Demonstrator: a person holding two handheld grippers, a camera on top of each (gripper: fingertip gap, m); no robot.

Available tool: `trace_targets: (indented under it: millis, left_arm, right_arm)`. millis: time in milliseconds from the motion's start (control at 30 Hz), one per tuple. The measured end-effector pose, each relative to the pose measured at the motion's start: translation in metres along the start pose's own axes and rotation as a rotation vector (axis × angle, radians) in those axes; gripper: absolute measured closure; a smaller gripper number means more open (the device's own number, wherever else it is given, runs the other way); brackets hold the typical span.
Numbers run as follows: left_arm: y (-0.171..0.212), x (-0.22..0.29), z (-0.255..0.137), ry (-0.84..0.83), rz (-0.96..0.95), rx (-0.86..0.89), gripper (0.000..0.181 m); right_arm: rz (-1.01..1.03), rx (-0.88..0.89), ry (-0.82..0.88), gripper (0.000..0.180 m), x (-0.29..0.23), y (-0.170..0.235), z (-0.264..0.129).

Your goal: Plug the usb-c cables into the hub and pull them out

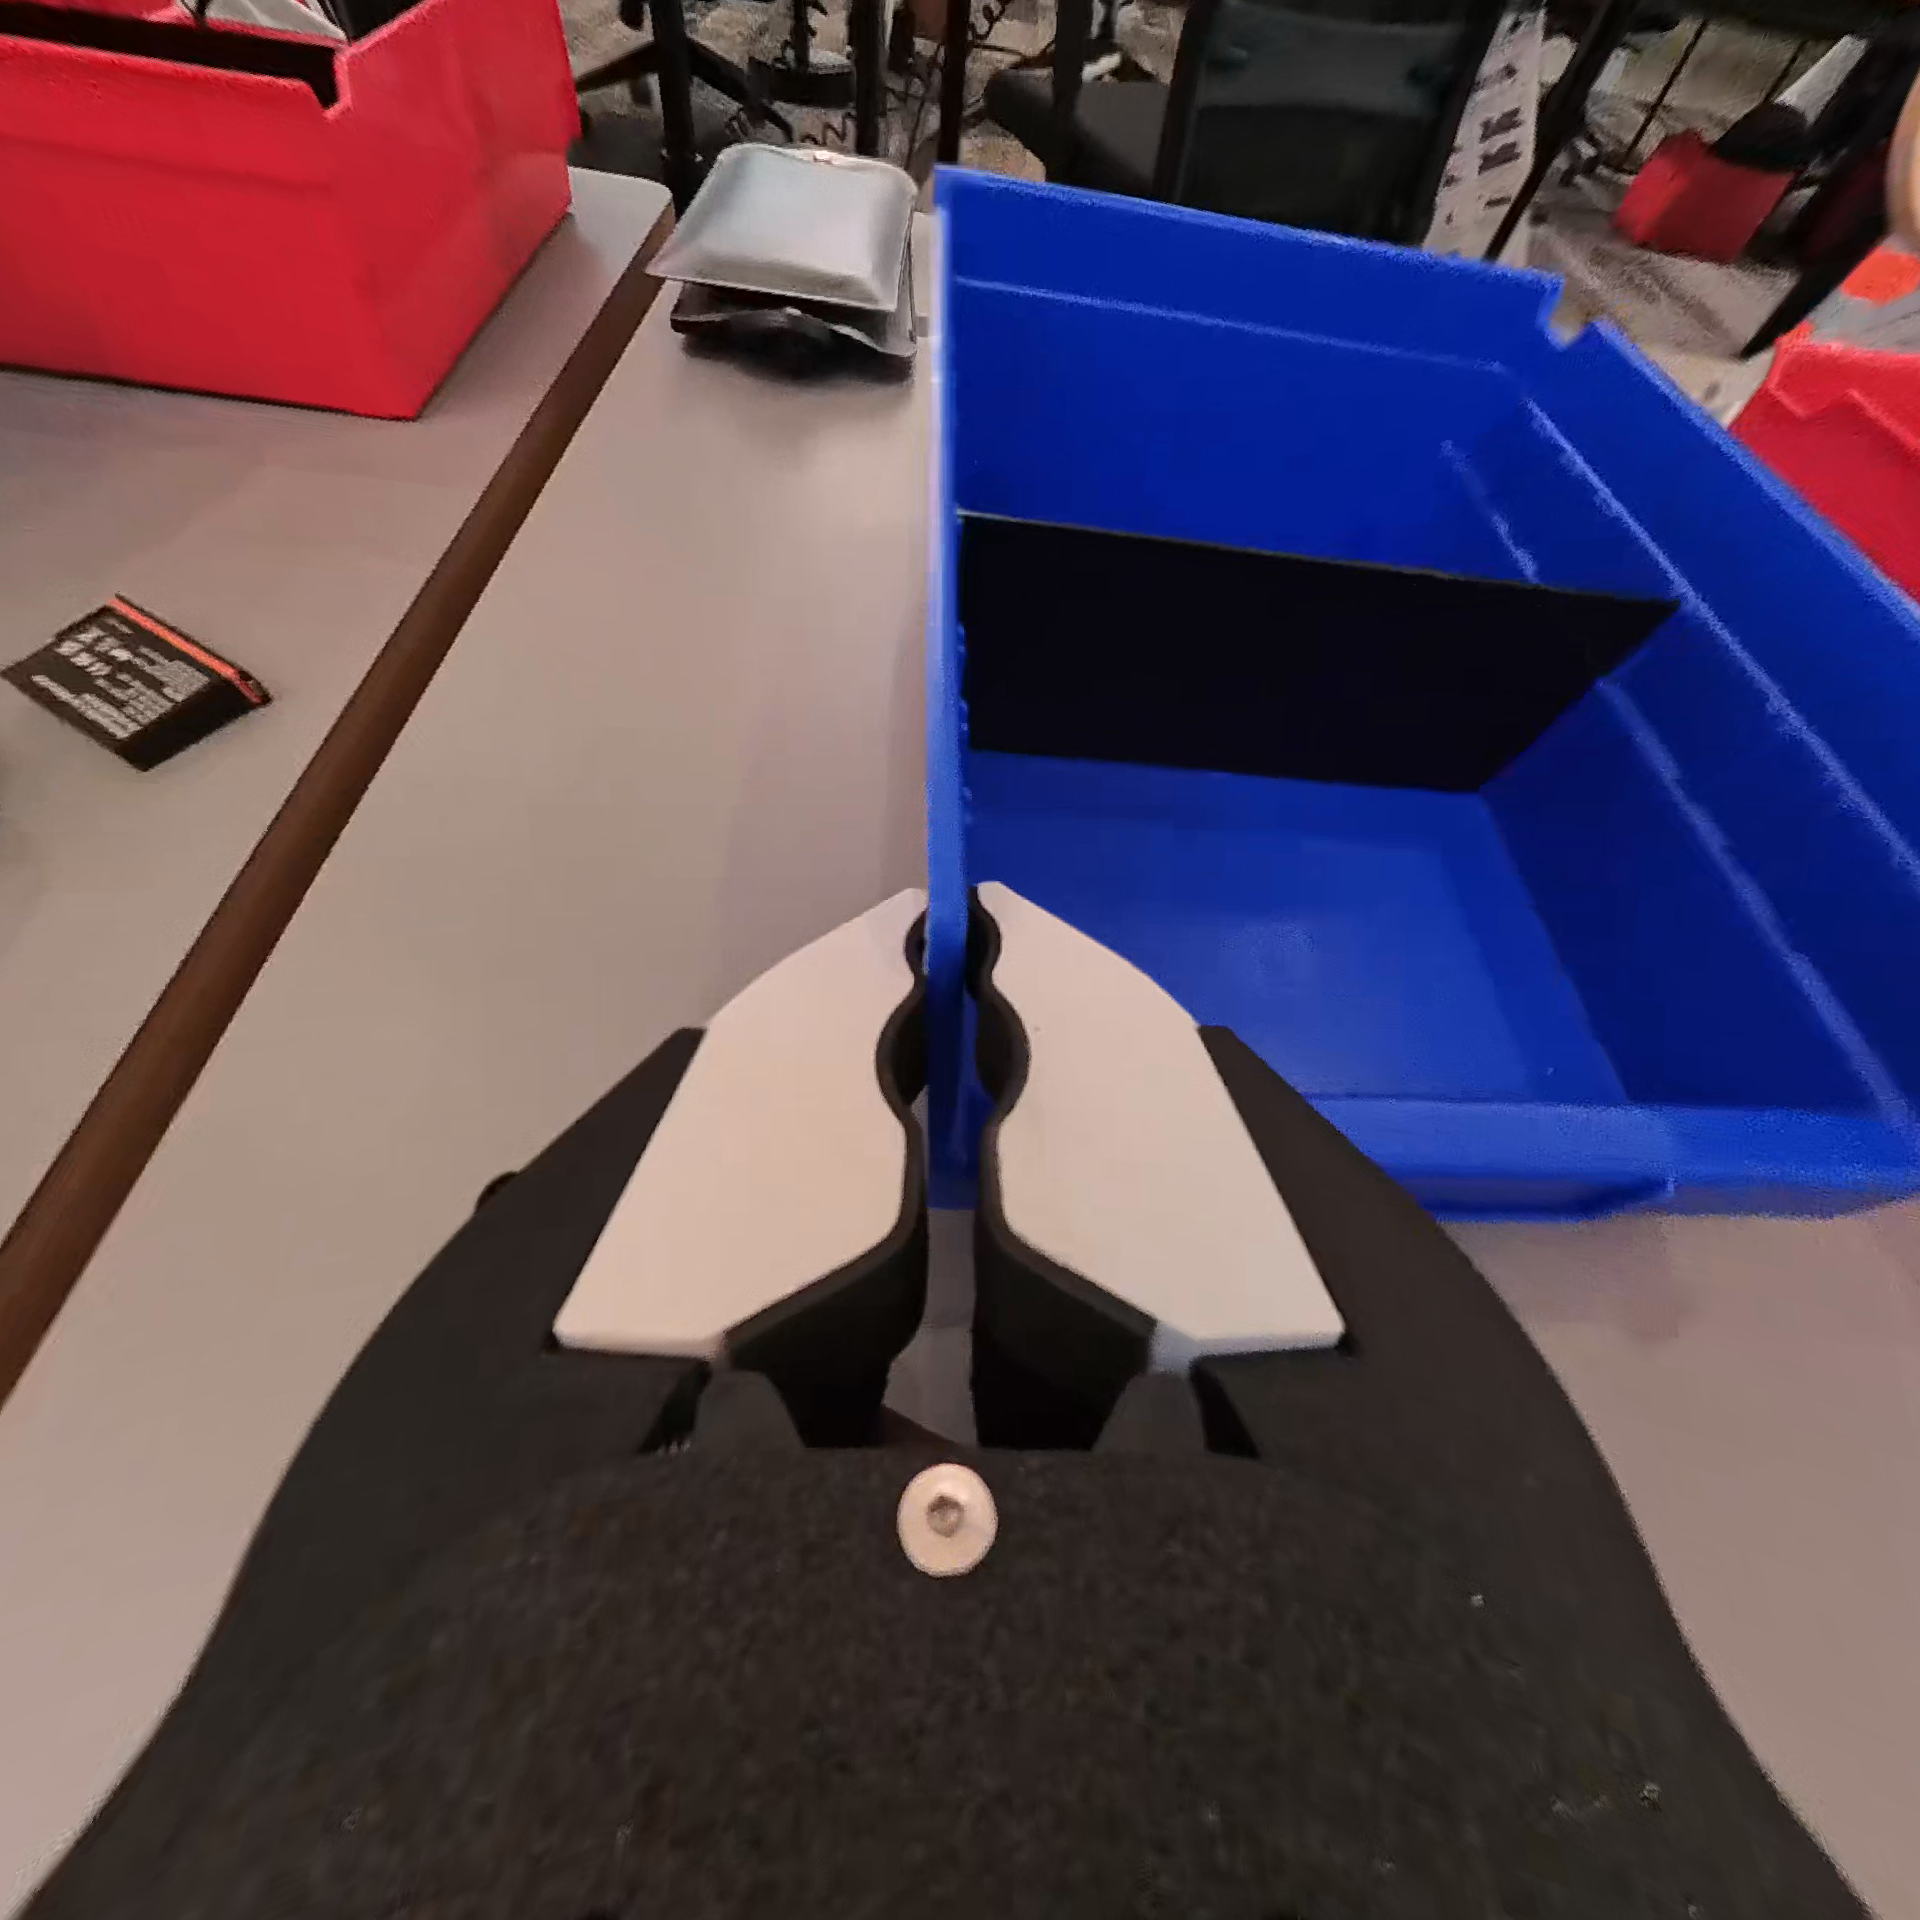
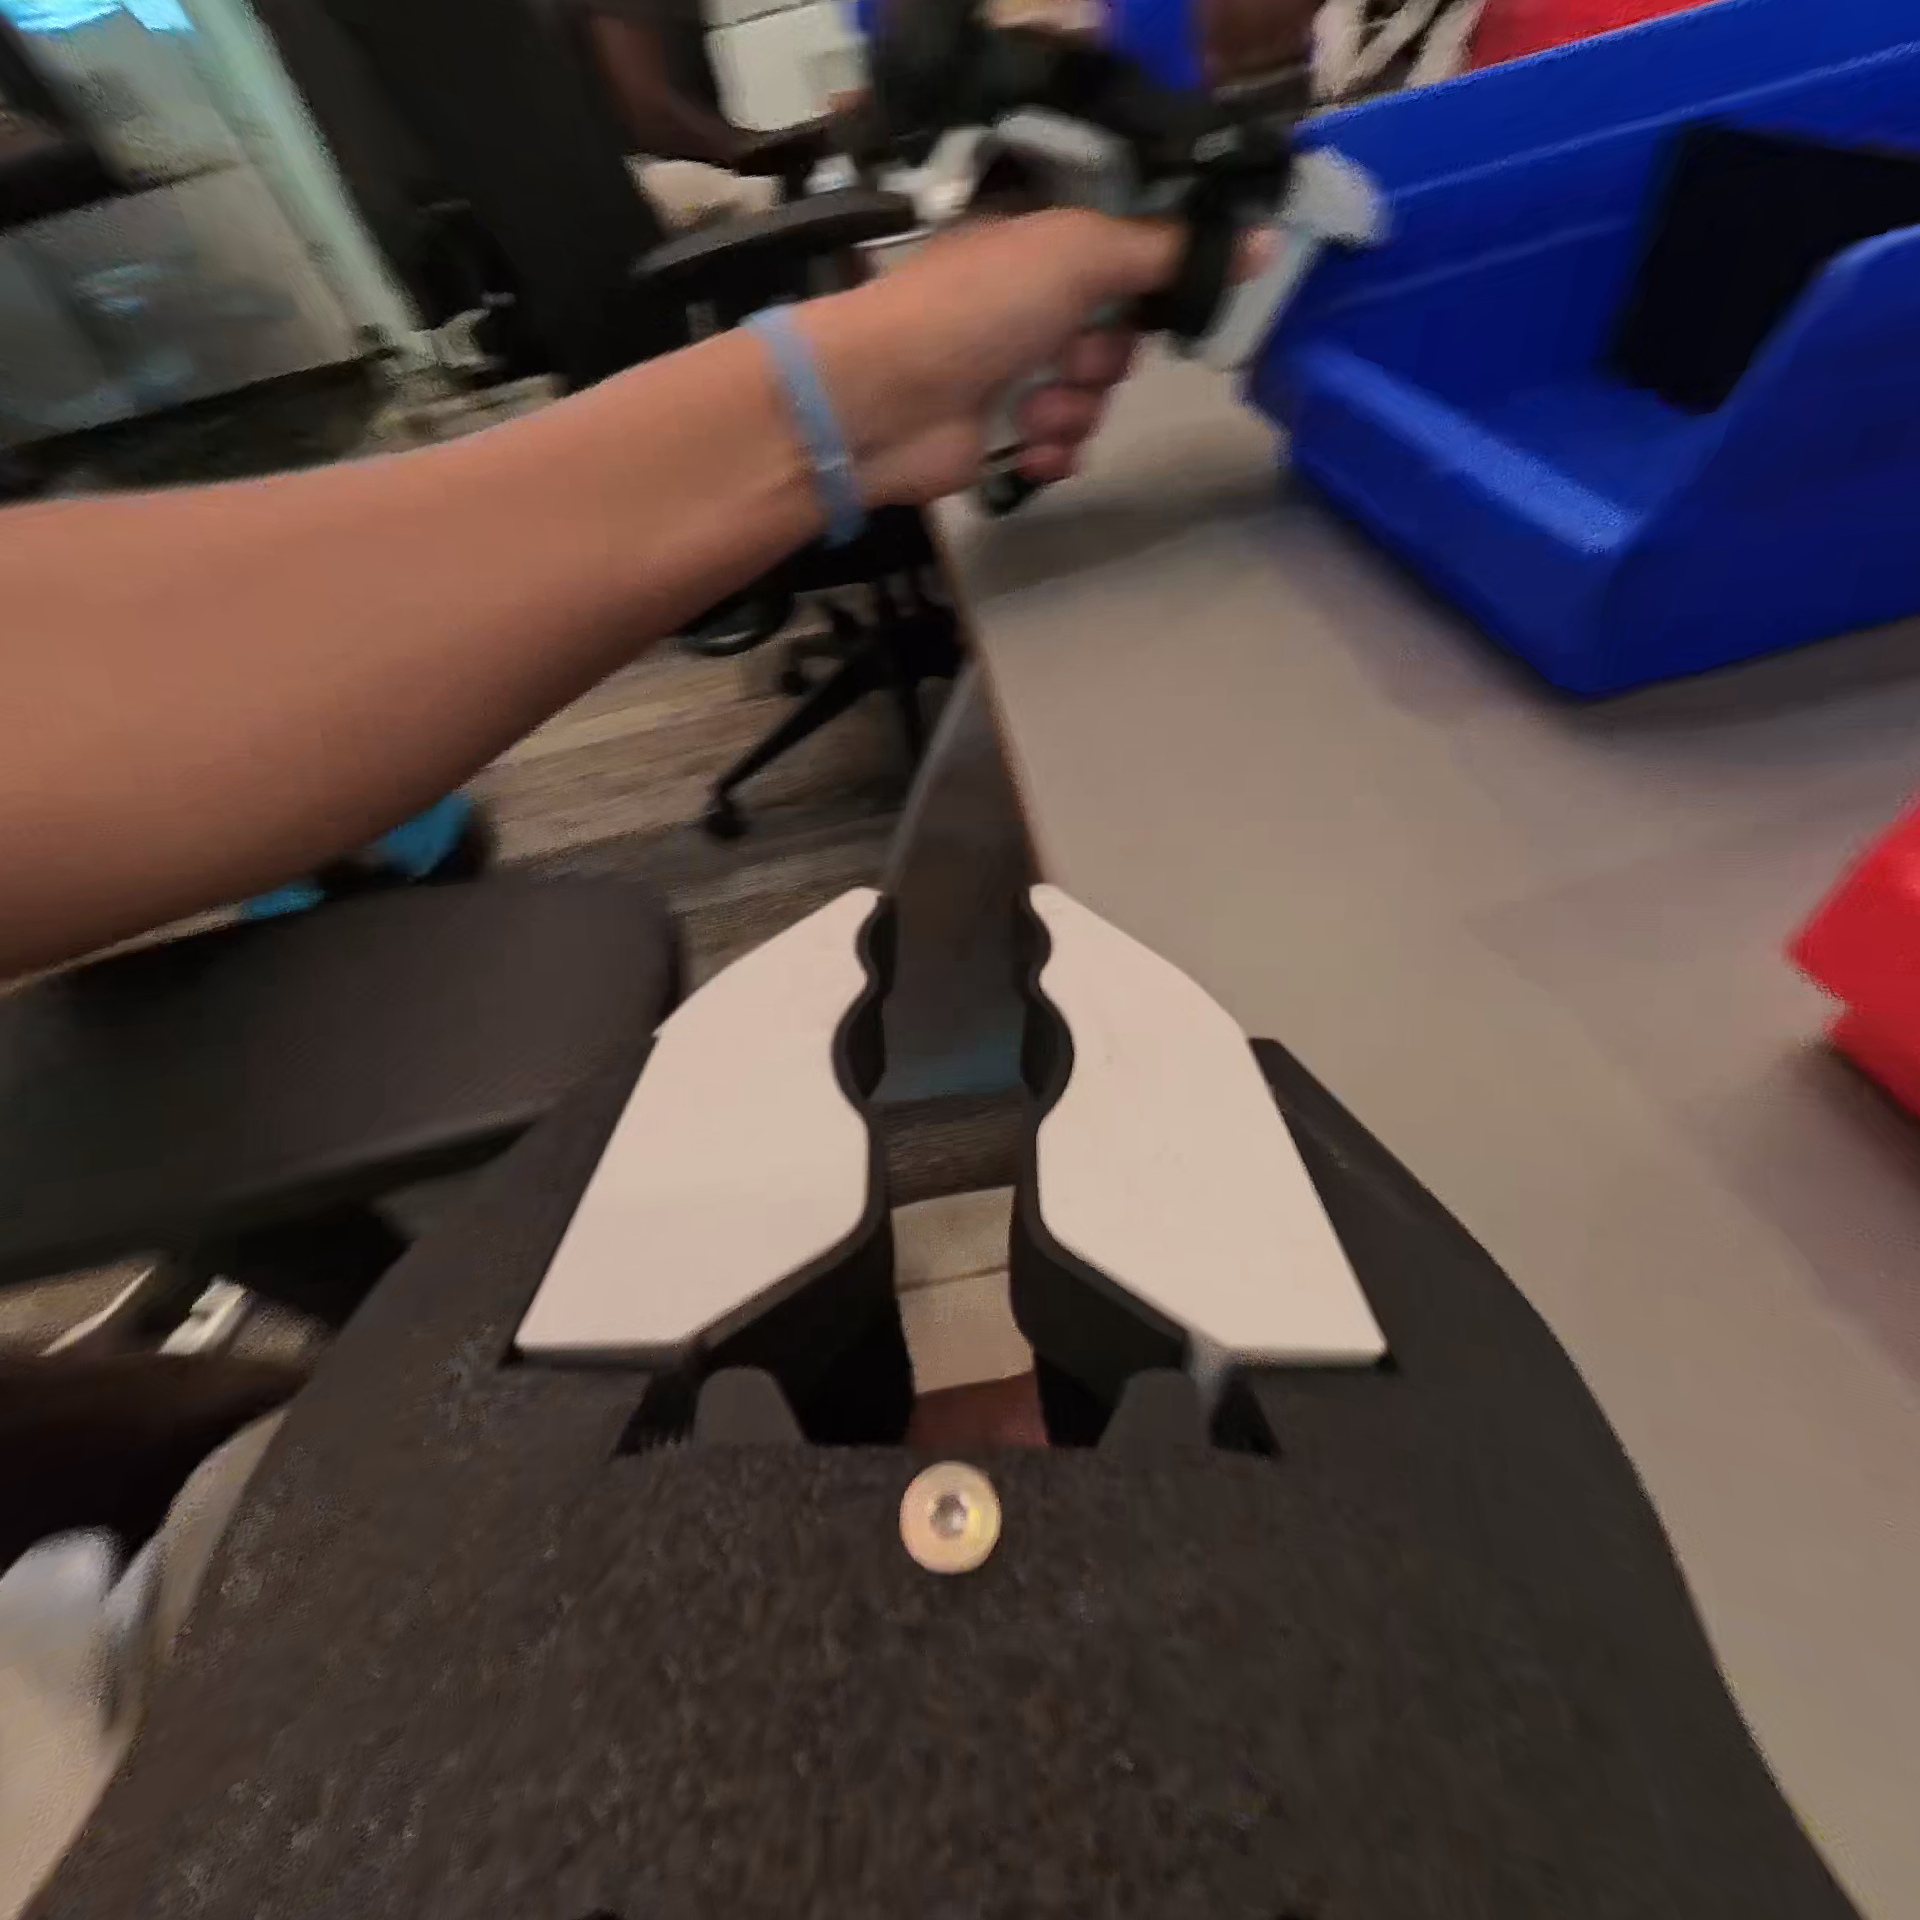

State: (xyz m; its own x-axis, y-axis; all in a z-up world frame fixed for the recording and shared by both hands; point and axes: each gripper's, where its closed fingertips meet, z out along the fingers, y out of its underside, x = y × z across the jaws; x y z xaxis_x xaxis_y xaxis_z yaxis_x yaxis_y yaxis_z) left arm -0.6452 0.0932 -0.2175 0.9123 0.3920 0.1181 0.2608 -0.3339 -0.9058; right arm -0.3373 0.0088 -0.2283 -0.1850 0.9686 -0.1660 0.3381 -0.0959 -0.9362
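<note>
No hub or cable shows in either view. My left gripper [image 1: 948,904] is shut on the left side wall [image 1: 943,623] of a blue bin that stands on the grey table [image 1: 675,727]. The thin wall runs between both pads. The right wrist view shows that gripper [image 2: 1320,208] at the near corner of the blue bin [image 2: 1507,540], held by a person's hand. My right gripper [image 2: 956,904] is open and empty. It hovers over the table's left edge [image 2: 971,748], with nothing between its fingers.
A black divider [image 1: 1299,655] crosses the blue bin. A red bin [image 1: 239,208] and a black packet [image 1: 135,681] sit on the neighbouring table at left. A silver pouch [image 1: 790,229] lies behind the blue bin. Another red bin [image 2: 1870,956] stands at right. A dark chair [image 2: 260,1039] is beside the table.
</note>
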Motion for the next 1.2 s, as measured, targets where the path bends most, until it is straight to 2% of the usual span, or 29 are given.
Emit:
trace_targets:
  millis: [100, 200, 300, 367, 600, 767, 867, 967, 1100, 1200]
  left_arm:
    - [0.014, 0.012, -0.027, -0.063, 0.029, 0.002, 0.178]
    - [0.033, 0.032, -0.063, -0.098, 0.081, 0.017, 0.177]
    - [0.051, 0.043, -0.101, -0.144, 0.049, 0.019, 0.177]
    - [0.062, 0.048, -0.123, -0.159, 0.024, 0.019, 0.177]
    - [0.084, 0.068, -0.17, -0.191, 0.027, 0.025, 0.176]
    - [0.055, 0.084, -0.191, -0.233, 0.078, 0.122, 0.176]
    - [0.015, 0.107, -0.201, -0.234, 0.111, 0.232, 0.177]
    - [-0.037, 0.147, -0.2, -0.181, 0.14, 0.335, 0.177]
    - [-0.094, 0.231, -0.169, -0.032, 0.204, 0.411, 0.177]
    - [-0.111, 0.321, -0.133, 0.051, 0.346, 0.417, 0.175]
  right_arm:
    - [0.026, 0.024, 0.224, 0.159, 0.037, -0.017, 0.008]
    - [0.084, 0.002, 0.347, 0.156, 0.06, -0.026, 0.014]
    - [0.133, 0.022, 0.497, 0.147, 0.078, -0.033, 0.013]
    - [0.15, 0.045, 0.591, 0.148, 0.084, -0.034, 0.011]
    - [0.076, 0.016, 0.699, 0.171, 0.076, -0.032, 0.014]
    - [0.069, 0.046, 0.707, 0.174, 0.071, -0.061, -0.007]
    - [-0.01, 0.129, 0.755, 0.174, 0.074, -0.101, -0.039]
    - [-0.048, 0.214, 0.823, 0.173, 0.085, -0.142, -0.09]
    - [-0.095, 0.276, 0.98, 0.173, 0.117, -0.17, -0.185]
    - [-0.061, 0.277, 1.135, 0.174, 0.153, -0.159, -0.274]
